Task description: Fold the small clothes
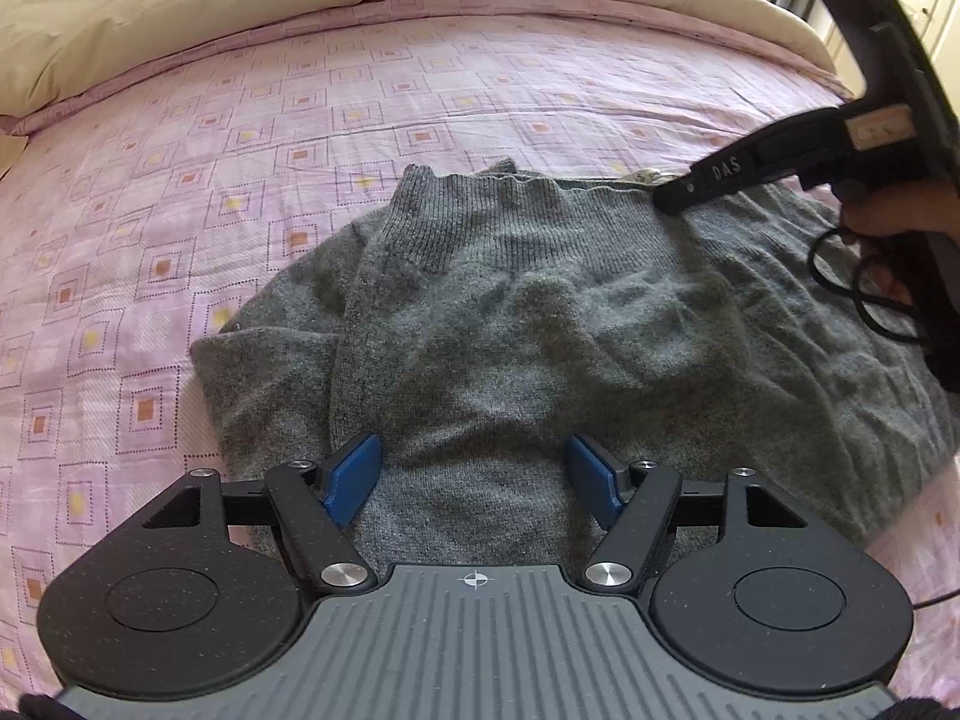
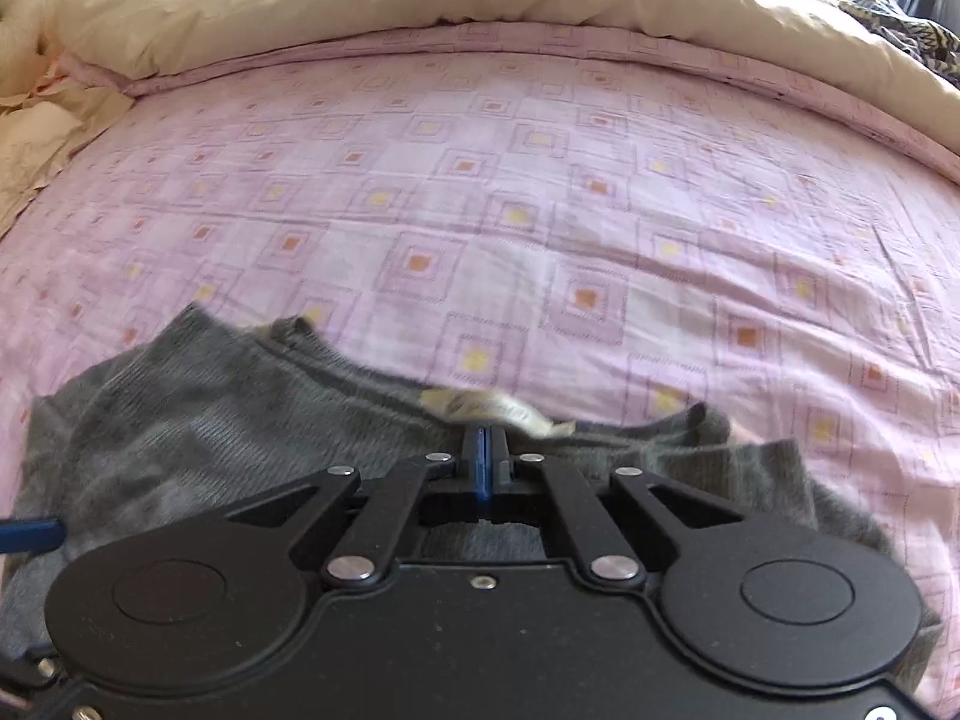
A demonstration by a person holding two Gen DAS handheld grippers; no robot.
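Grey knitted sweater [image 1: 540,324] lay on a pink bedspread [image 1: 240,138] patterned with squares, partly folded: one sleeve [image 1: 384,276] was laid over the body, its ribbed cuff at the far edge. A cream duvet [image 1: 240,6] was bunched along the far side of the bed.

Left gripper [image 1: 474,477] hovered over the near part of the sweater, blue pads [image 1: 351,477] wide apart, nothing between them.

Right gripper [image 2: 483,456] sat at the sweater's far edge, at the collar just near of a pale label [image 2: 480,407]. Its fingers were pressed together; whether they pinched knit could not be told. A hand [image 1: 888,222] held its handle at the right.
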